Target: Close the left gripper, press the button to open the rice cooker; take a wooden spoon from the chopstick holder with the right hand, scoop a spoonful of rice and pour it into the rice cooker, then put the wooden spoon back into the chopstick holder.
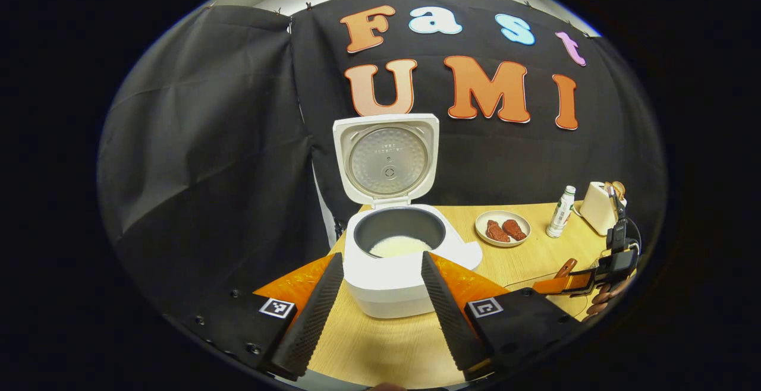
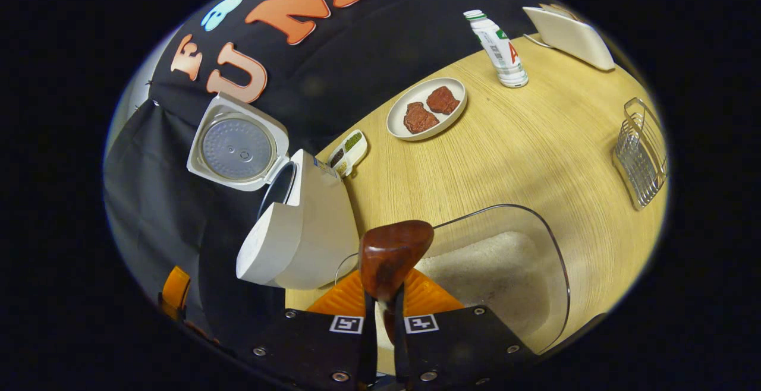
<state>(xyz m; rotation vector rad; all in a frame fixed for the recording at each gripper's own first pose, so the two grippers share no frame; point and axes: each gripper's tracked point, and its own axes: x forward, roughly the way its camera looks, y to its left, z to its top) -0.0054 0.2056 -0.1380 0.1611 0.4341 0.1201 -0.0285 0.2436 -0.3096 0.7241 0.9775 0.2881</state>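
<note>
Wooden spoon [image 2: 393, 254], pinched in our right gripper [image 2: 381, 319], we keep level over the glass rice bowl [image 2: 535, 272]; left gripper [image 1: 380, 308] spread.

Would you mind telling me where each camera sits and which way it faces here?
Left gripper view: rides the left tool, level, facing the open rice cooker; its spread fingers frame it.
Right gripper view: rides the right tool, tilted over the clear rice container; its fingers clamp the wooden spoon.
Shared: rice cooker, plate of meat, bottle, wooden table.
</note>
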